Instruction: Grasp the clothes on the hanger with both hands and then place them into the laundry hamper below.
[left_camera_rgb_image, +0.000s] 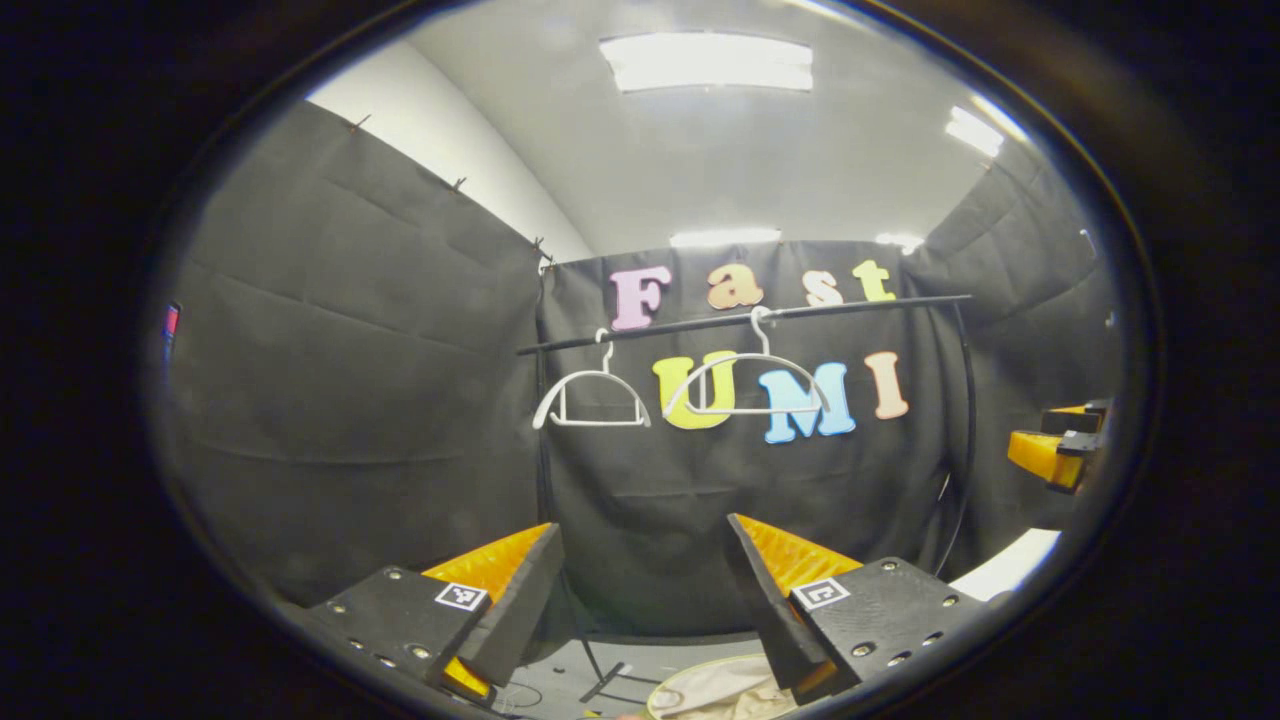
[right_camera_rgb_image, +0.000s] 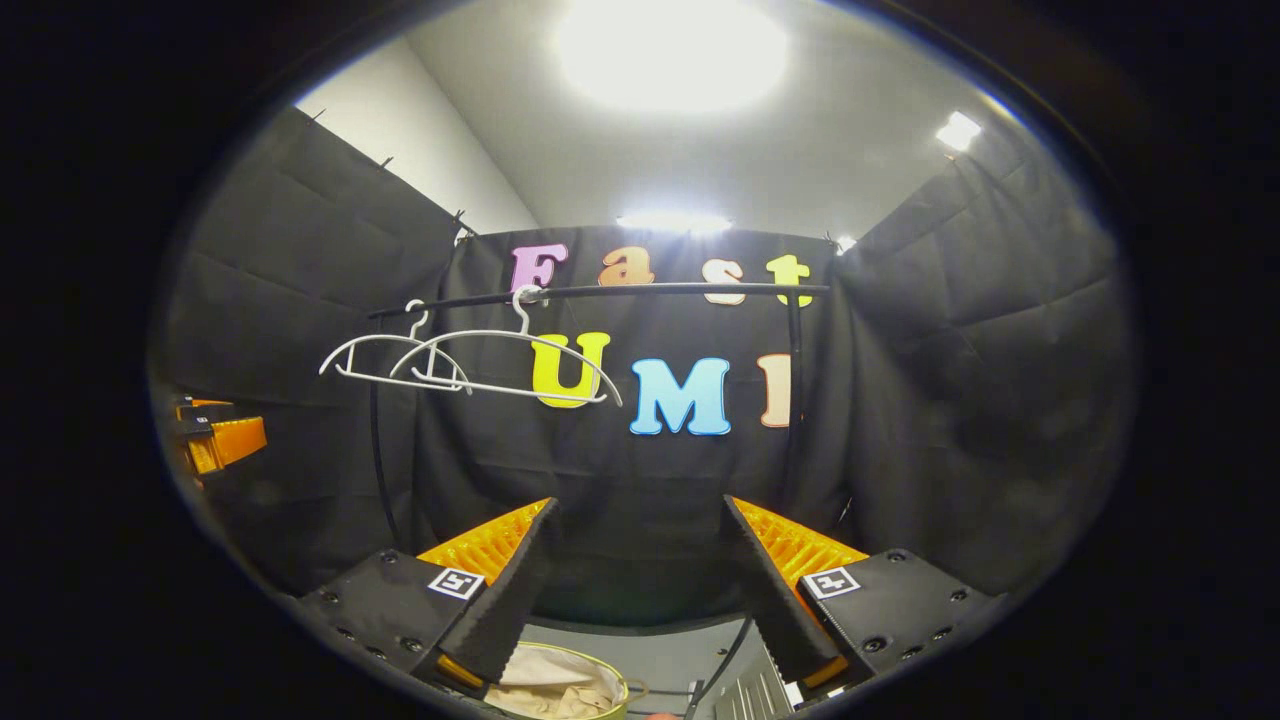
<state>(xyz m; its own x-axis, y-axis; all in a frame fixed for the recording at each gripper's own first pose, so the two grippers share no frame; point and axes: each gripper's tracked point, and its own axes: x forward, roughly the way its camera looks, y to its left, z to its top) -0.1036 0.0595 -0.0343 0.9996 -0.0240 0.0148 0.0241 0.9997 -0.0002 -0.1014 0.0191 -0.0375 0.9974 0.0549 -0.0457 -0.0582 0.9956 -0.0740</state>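
Note:
Two bare white hangers (left_camera_rgb_image: 592, 398) (left_camera_rgb_image: 748, 388) hang on a black rail (left_camera_rgb_image: 740, 319); no garment is on them. In the right gripper view the same hangers (right_camera_rgb_image: 392, 362) (right_camera_rgb_image: 510, 362) hang at the left end of the rail (right_camera_rgb_image: 600, 292). My left gripper (left_camera_rgb_image: 645, 590) is open with nothing between its fingers. My right gripper (right_camera_rgb_image: 640, 585) is open and empty too. A round hamper (right_camera_rgb_image: 560, 685) holding beige cloth sits on the floor below, and beige cloth (left_camera_rgb_image: 715, 692) shows at the bottom of the left gripper view. The other gripper appears at the edge of each view (left_camera_rgb_image: 1060, 445) (right_camera_rgb_image: 215, 435).
Black cloth walls close the booth on three sides. The rail stands on a black upright frame (left_camera_rgb_image: 965, 420) (right_camera_rgb_image: 378, 460). The grey floor (right_camera_rgb_image: 690, 655) lies below, with a black cable (right_camera_rgb_image: 725, 650) across it. A white surface (left_camera_rgb_image: 1010, 565) shows at the lower right of the left gripper view.

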